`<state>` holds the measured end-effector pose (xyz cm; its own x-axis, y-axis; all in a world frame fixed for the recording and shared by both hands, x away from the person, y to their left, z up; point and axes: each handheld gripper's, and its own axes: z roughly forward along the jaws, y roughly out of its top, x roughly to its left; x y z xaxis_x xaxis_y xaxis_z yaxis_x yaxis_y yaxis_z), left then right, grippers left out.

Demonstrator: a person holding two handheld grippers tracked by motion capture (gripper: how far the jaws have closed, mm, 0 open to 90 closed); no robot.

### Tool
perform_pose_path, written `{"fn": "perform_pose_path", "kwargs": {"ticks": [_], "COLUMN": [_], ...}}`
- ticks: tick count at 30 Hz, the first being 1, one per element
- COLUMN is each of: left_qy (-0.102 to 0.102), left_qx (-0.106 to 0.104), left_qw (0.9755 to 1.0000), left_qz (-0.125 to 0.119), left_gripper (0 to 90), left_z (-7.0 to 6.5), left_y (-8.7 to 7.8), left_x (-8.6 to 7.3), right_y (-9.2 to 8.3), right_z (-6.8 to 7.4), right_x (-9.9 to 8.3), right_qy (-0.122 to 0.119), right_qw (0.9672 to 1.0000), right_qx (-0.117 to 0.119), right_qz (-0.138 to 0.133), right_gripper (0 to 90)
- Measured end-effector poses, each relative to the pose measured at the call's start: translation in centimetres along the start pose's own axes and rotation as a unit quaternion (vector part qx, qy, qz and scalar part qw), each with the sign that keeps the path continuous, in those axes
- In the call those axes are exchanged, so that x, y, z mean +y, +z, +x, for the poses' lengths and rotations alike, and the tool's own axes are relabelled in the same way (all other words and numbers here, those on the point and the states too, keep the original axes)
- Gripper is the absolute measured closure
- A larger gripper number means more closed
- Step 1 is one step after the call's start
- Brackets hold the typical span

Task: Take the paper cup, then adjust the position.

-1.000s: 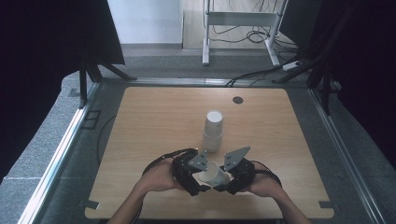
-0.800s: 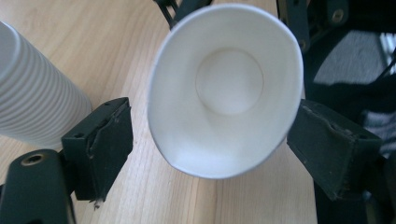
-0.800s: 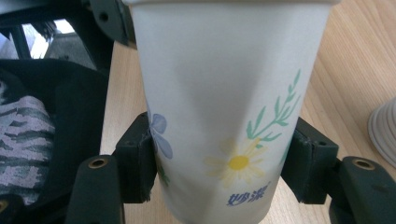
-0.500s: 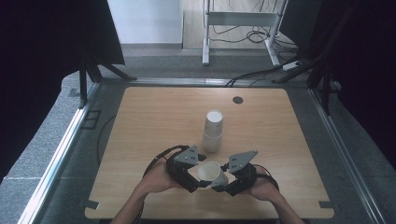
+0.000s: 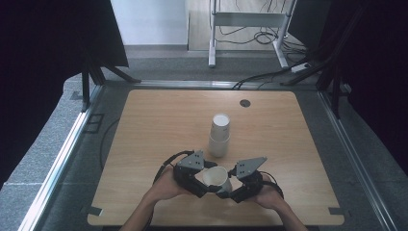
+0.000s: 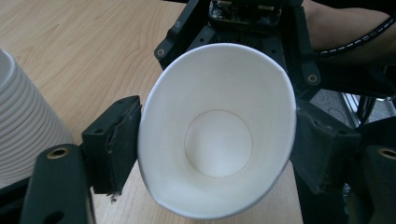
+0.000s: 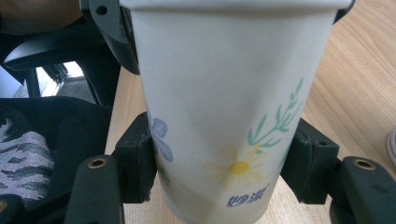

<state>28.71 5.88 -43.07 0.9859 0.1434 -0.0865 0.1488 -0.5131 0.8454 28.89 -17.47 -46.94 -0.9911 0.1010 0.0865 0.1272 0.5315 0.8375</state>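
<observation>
- While both hands meet at the near edge of the table (image 5: pixel 144 125), a stack of cups (image 5: pixel 219 134) stands upright just beyond them.
- Paper cup (image 5: pixel 215 177) hangs tilted between the grippers, mouth toward the left one.
- Right gripper (image 7: pixel 219 163) clamps its flowered wall.
- Left gripper (image 6: pixel 217 154) has just been closing, pads squeezing the rim oval.

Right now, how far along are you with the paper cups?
One paper cup is already off the cup stack and held between both grippers. The right gripper clamps its flowered side; the left gripper has just been closing on its rim, squeezing it oval. Left: setting it down, then the rest of the stack.
</observation>
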Motion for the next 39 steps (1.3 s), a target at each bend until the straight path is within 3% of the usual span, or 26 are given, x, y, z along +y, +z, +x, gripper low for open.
{"fn": "perform_pose_path", "kwargs": {"ticks": [12,15,17,22,31,39], "left_qy": [0.029,0.033,0.042,0.051,0.045,0.034], "left_qx": [0.013,0.023,0.033,0.057,0.101,0.133], "left_qw": [0.9993,0.9988,0.9978,0.9955,0.9905,0.9857], "left_qz": [0.02,0.029,0.039,0.056,0.082,0.098], "left_gripper": [29.8,29.8,29.8,29.8,29.4,29.2], "left_z": [-0.4,-0.5,-0.6,-0.6,-0.2,0.3], "left_y": [0.1,0.0,-0.2,-0.6,-1.6,-2.2], "left_x": [0.6,1.1,1.5,2.2,2.4,1.9], "right_y": [0.1,0.1,0.0,-0.3,-1.1,-1.6], "right_z": [0.0,0.0,-0.1,-0.2,-0.2,-0.4], "right_x": [-0.1,0.0,0.1,0.2,0.4,0.0], "right_qy": [-0.003,0.0,0.004,0.007,0.007,0.018], "right_qw": [1.0,1.0,0.9998,0.9989,0.9957,0.9931], "right_qx": [-0.002,-0.009,-0.021,-0.045,-0.086,-0.106], "right_qz": [0.005,0.002,0.002,0.008,0.032,0.045], "right_gripper": [35.2,28.5,21.7,14.2,12.9,12.6]}}
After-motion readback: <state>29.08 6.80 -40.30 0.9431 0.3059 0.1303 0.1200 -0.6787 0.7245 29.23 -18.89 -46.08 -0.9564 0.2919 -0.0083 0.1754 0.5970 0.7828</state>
